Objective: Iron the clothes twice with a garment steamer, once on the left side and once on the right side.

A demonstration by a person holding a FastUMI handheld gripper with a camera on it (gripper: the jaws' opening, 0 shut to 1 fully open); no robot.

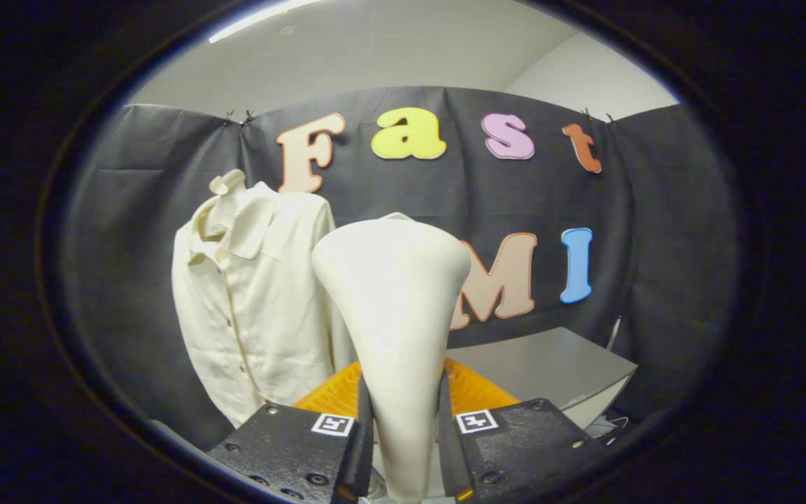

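backdrop: black cloth wall (655, 210), grey table (550, 364) beyond
shirt: cream button-up shirt (256, 301) hangs left, well beyond fingers
steamer: cream flared plastic steamer (392, 308) upright
gripper (404, 448): fingers pinching steamer's neck

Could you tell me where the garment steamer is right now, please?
The garment steamer stands upright between the claw's fingers, clamped by both, with the shirt hanging beyond it to the left.

A grey table (550, 364) stands low at the right, in front of the black cloth wall (655, 210). Above the cloth run a pale ceiling (375, 56) and a strip light (263, 17). Small clips (238, 117) pin the cloth's top edge.
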